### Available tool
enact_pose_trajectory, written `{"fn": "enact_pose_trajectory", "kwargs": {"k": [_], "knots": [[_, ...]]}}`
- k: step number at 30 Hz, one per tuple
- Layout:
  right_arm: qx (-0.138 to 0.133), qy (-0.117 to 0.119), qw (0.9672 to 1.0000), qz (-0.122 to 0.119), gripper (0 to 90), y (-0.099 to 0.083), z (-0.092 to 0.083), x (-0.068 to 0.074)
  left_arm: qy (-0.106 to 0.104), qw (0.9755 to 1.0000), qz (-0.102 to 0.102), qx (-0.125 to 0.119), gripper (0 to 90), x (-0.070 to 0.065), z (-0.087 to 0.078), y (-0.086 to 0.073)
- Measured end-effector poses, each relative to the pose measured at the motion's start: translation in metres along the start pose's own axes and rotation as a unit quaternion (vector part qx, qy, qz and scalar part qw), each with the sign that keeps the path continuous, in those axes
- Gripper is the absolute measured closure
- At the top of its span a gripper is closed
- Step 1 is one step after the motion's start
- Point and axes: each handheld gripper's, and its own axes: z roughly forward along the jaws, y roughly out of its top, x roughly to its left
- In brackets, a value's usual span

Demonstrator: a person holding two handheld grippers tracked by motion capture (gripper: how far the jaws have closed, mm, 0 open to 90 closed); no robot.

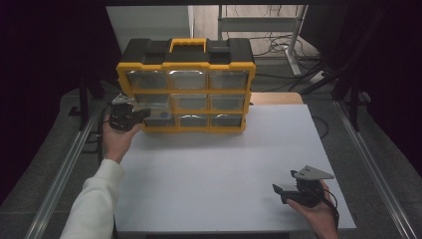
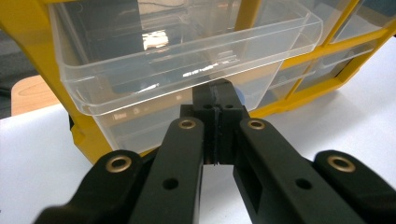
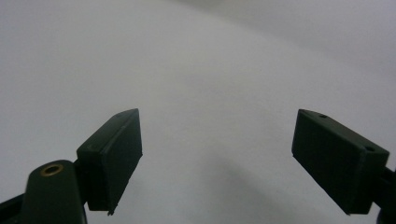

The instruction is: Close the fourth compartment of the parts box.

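From above, the left gripper (image 1: 142,115) sat at the lower left corner of the yellow organizer (image 1: 186,84), while the right gripper (image 1: 283,191) rested well apart from it on the white table (image 1: 219,169).

In the left gripper view, the jaws were pressed together just under a pulled-out clear drawer (image 2: 187,51).

In the right gripper view, the jaws stood wide over the table.

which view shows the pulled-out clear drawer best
The left gripper view: the clear drawer is close up, slid out of the yellow organizer, just above the shut left tongs. In the high view it is small and partly behind the tongs. The right gripper view faces the white tabletop.
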Motion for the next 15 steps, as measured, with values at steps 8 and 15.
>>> {"fn": "enact_pose_trajectory", "kwargs": {"k": [8, 15], "knots": [[0.000, -0.001, 1.0000, 0.001, 16.7, 0.000, 0.000, -0.001, 0.008, 0.9999, -0.007, 0.005, 90.0, 0.003, 0.009, 0.003], [0.002, 0.000, 1.0000, -0.002, 16.7, 0.000, 0.001, 0.001, 0.004, 0.9997, -0.023, -0.002, 90.0, 0.007, 0.018, 0.006]]}}
